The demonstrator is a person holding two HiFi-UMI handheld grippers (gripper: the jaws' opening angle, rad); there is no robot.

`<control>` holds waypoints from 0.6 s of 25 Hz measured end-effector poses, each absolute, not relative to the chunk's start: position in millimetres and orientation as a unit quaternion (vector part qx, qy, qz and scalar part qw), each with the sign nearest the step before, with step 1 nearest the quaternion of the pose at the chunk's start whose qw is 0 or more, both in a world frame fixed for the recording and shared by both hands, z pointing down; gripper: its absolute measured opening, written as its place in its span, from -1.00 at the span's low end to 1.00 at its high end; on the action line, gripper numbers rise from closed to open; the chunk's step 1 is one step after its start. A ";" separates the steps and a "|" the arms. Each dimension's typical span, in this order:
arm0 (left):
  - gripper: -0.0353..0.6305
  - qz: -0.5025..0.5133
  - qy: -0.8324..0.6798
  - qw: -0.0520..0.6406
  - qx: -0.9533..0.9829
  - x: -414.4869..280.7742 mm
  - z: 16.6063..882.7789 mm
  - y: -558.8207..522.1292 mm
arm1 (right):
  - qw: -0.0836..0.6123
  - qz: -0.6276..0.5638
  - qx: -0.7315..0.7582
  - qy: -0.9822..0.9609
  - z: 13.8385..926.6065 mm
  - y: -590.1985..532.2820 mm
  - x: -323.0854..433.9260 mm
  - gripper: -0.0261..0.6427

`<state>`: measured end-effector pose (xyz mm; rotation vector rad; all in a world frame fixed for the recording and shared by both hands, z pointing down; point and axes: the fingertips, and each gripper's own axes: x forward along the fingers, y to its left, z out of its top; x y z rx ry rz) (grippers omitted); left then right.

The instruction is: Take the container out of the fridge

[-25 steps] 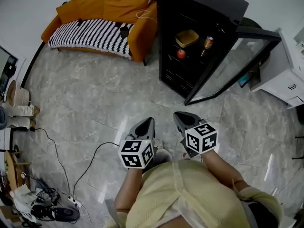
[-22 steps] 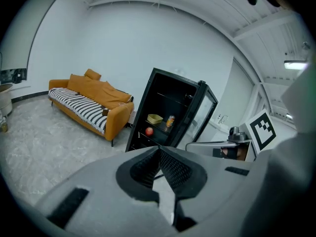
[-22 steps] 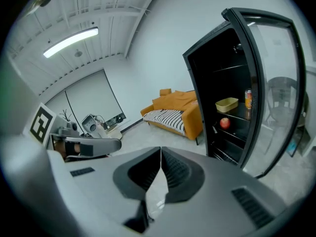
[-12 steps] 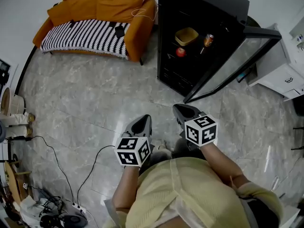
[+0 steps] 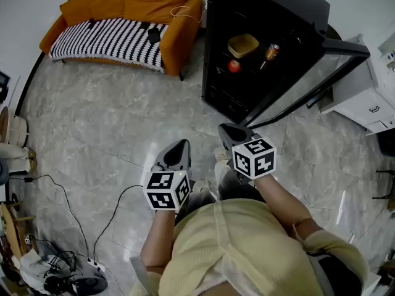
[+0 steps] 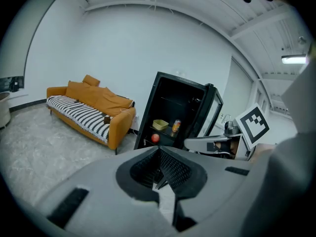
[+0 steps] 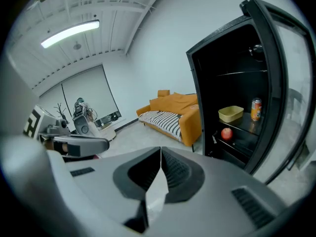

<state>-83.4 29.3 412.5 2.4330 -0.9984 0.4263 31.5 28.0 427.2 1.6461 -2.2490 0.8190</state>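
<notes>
Closer now, my left gripper [image 5: 179, 145] and right gripper [image 5: 226, 131], closed and empty, face the open fridge [image 5: 271, 17] for its container [image 5: 243, 44].

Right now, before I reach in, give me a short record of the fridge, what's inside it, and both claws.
fridge state: black fridge open, glass door swung wide
target: yellow container on a shelf, untouched
beside target: orange can
lower, nearer the front: red apple
left claw: shut, empty, held low, well short of the fridge
right claw: shut, empty, a little nearer the fridge
background: orange sofa
</notes>
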 end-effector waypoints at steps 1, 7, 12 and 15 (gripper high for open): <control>-0.82 0.156 -0.371 0.234 0.885 -83.3 412.1 24.8 | 0.121 0.279 0.560 -0.771 427.9 23.2 33.1 -0.83; -0.82 0.156 -0.394 0.240 0.874 -67.1 413.6 1.2 | 0.140 0.277 0.549 -0.776 433.0 -8.5 53.8 -0.83; -0.82 0.164 -0.396 0.252 0.867 -52.5 422.0 -18.7 | 0.146 0.284 0.541 -0.778 442.2 -35.0 66.4 -0.83; -0.82 0.169 -0.395 0.258 0.865 -42.5 427.2 -30.6 | 0.155 0.284 0.539 -0.778 446.2 -50.5 74.1 -0.83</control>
